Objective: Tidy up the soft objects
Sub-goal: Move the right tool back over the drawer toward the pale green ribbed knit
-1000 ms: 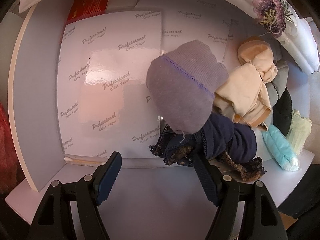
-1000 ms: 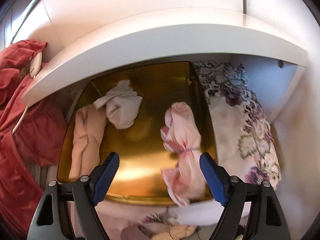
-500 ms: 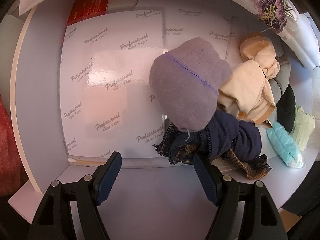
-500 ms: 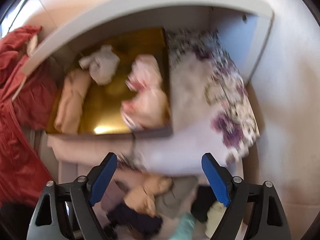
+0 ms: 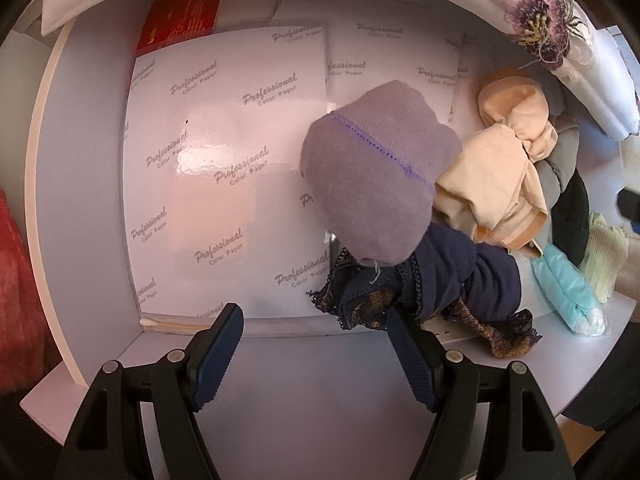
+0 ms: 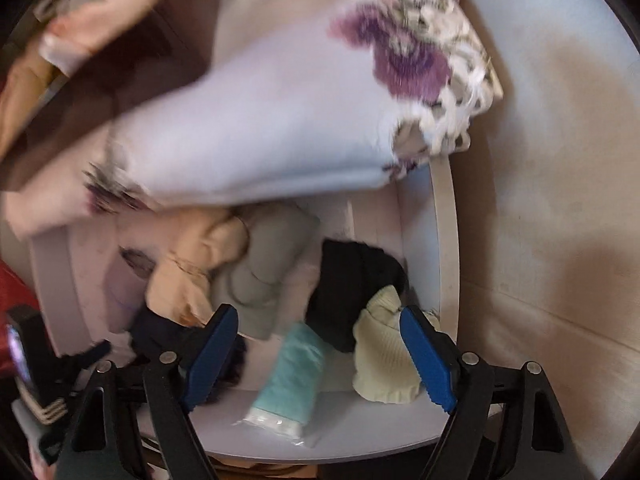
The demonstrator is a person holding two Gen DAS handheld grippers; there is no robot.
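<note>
A heap of soft things lies on a white shelf (image 5: 304, 384). In the left wrist view I see a lavender cloth (image 5: 376, 184), a beige garment (image 5: 492, 176), a navy lace garment (image 5: 452, 276), a black cloth (image 5: 572, 220), an aqua packet (image 5: 564, 284) and a pale yellow sock (image 5: 604, 252). My left gripper (image 5: 312, 316) hangs open at the heap's near edge, holding nothing. My right gripper (image 6: 318, 314) points down over the aqua packet (image 6: 292, 376), black cloth (image 6: 352, 280) and yellow sock (image 6: 384, 356). Its jaws are closing, with nothing pressed between them.
Glossy printed paper sheets (image 5: 224, 160) cover the shelf floor, with a red box (image 5: 180, 12) behind and a cotton swab (image 5: 172, 324) in front. A folded white cloth with purple flowers (image 6: 280, 120) overhangs the heap. Grey cloth (image 6: 268, 268) lies mid-heap. Red fabric (image 5: 16, 280) hangs left.
The right gripper has swung down from the golden tray holding clothes to the heap on the shelf. The left gripper has stayed in place, open.
</note>
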